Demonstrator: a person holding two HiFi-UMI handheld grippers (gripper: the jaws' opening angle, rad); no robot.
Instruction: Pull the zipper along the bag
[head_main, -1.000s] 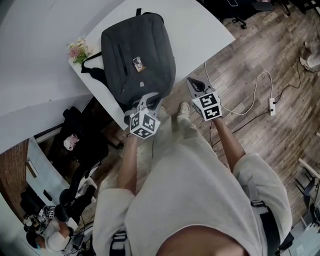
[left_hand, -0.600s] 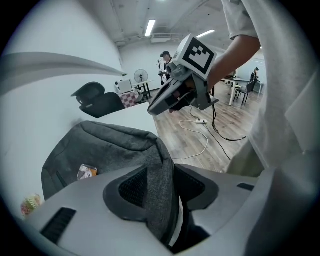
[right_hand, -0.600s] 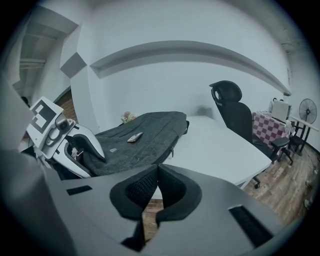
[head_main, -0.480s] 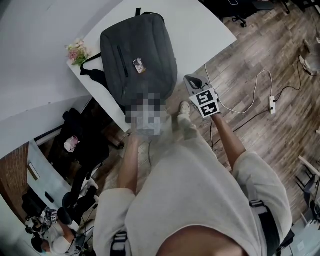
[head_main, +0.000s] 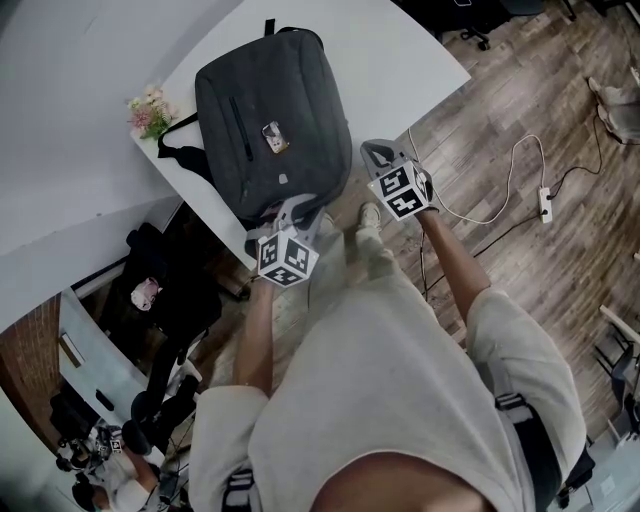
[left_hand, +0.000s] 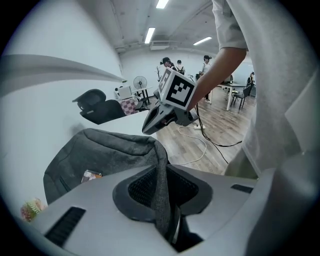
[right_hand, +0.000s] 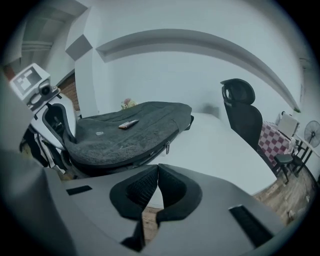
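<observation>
**Zipper pull: bag braced, pull not yet taken**

The bag (head_main: 272, 120) lies flat on the bench (head_main: 400, 50), with its near end at the bench edge. The left tongs (left_hand: 162, 200) have just been closing and pinch a fold of bag fabric at that near end; this reads as the bracing hold. The right tongs (right_hand: 157, 182) are clenched on nothing and held off the bag's side, apart from it. The zipper pull (right_hand: 167, 146) hangs on the side seam ahead of them, untouched. Judged status: anchoring is done. Remaining steps: open the right tongs, take the pull, and draw it along the seam.
</observation>
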